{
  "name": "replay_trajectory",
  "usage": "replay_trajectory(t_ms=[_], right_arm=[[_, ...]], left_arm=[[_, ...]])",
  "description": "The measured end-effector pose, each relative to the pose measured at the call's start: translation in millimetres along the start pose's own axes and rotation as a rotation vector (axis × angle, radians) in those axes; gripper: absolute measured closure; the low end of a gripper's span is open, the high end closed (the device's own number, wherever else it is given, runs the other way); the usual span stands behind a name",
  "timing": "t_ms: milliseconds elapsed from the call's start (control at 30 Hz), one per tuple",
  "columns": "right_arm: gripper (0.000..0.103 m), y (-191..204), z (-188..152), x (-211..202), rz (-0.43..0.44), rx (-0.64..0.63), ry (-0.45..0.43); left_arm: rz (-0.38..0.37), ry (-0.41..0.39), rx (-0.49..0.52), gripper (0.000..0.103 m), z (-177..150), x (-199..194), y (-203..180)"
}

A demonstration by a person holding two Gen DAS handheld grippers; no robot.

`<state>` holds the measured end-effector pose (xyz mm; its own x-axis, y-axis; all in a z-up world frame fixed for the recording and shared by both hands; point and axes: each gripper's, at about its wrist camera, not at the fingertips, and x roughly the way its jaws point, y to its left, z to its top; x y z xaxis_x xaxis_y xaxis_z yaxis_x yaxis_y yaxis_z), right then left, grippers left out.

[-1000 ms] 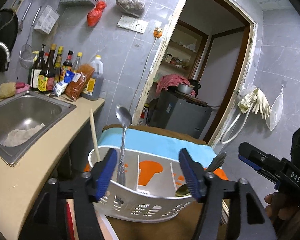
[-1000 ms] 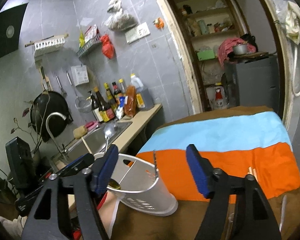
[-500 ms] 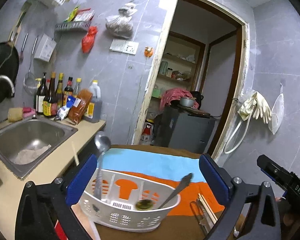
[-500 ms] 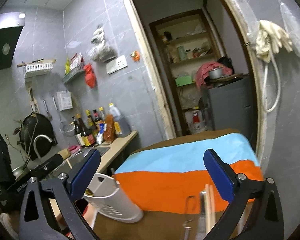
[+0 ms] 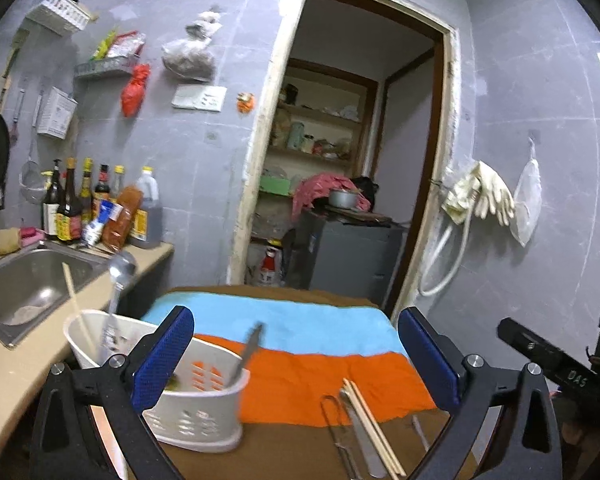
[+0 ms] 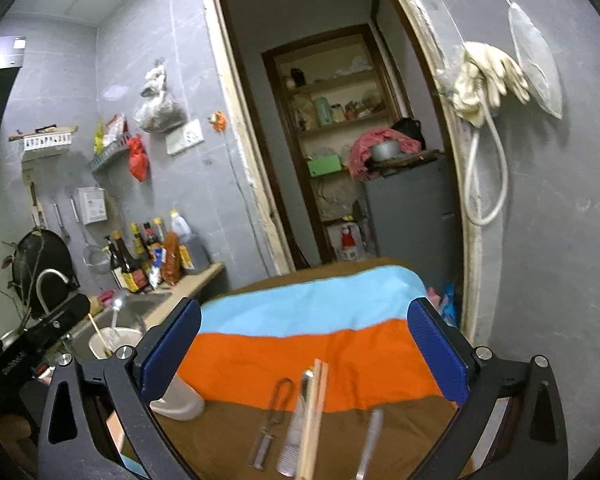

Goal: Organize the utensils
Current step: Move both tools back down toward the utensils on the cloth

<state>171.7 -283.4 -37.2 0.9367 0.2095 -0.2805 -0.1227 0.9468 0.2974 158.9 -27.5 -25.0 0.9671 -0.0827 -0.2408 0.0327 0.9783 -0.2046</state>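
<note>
Left wrist view shows the left tongs [image 5: 296,356] spread wide, having just opened, with nothing between them; the white utensil basket [image 5: 188,408] with a spoon [image 5: 118,280] stands near left on the table [image 5: 284,448]. Right tongs [image 6: 304,354] likewise just opened, empty, above chopsticks [image 6: 314,412] lying near.
</note>
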Motion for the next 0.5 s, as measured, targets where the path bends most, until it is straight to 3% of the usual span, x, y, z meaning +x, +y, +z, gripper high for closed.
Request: replay_trajectory(t_ms=[300, 500], right_arm=[[0.002, -53, -32, 31, -0.1, -0.009, 0.183], [0.002, -78, -61, 49, -0.075, 0.007, 0.277]], left_arm=[[-0.053, 0.139, 0.031, 0.0, -39, 28, -33], [-0.06, 0.241, 0.013, 0.0, -69, 56, -35]])
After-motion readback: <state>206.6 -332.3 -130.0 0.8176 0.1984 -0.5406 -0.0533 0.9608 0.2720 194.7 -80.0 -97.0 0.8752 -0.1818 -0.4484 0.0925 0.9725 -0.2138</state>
